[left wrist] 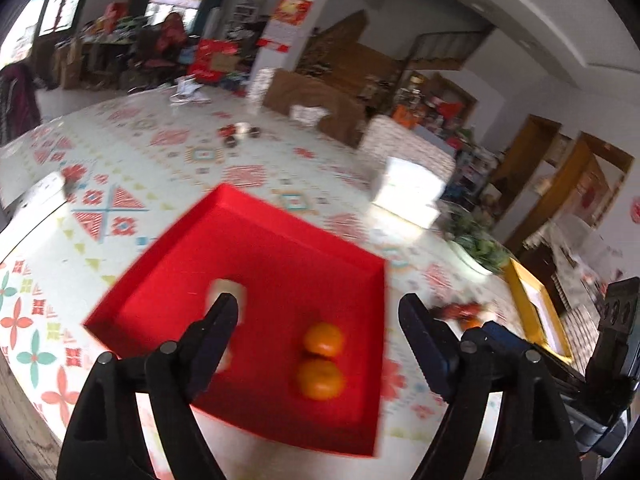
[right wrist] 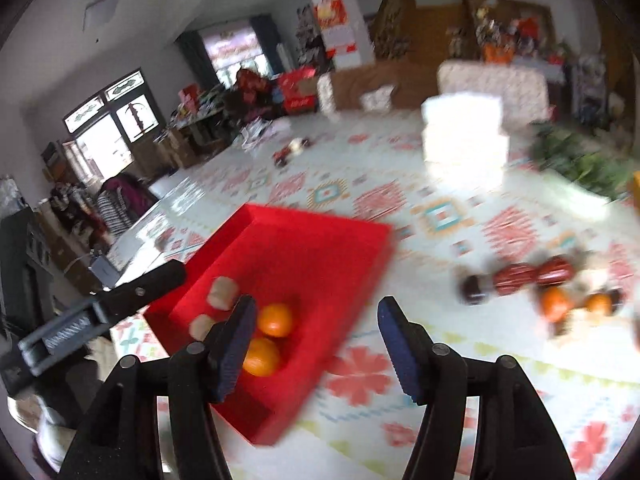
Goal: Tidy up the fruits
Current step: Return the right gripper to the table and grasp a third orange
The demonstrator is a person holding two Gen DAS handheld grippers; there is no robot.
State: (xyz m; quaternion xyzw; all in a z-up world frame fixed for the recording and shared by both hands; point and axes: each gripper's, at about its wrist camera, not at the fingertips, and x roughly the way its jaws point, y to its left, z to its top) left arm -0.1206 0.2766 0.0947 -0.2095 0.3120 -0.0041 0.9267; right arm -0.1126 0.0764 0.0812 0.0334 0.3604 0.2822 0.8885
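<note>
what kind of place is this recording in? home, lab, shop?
Most likely a lived-in home, a big open living or dining room. A table with a patterned cloth holds a red tray of oranges; a cluttered room with windows and wooden doors lies behind it.

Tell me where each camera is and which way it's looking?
Left wrist: sits on the left gripper, looks down over the red tray and two oranges; its open black fingers show, with the right gripper at the right edge.
Right wrist: sits on the right gripper, looks across the patterned table toward loose fruit; its open fingers show, with the left gripper at left.
Both share the tray and oranges.
</note>
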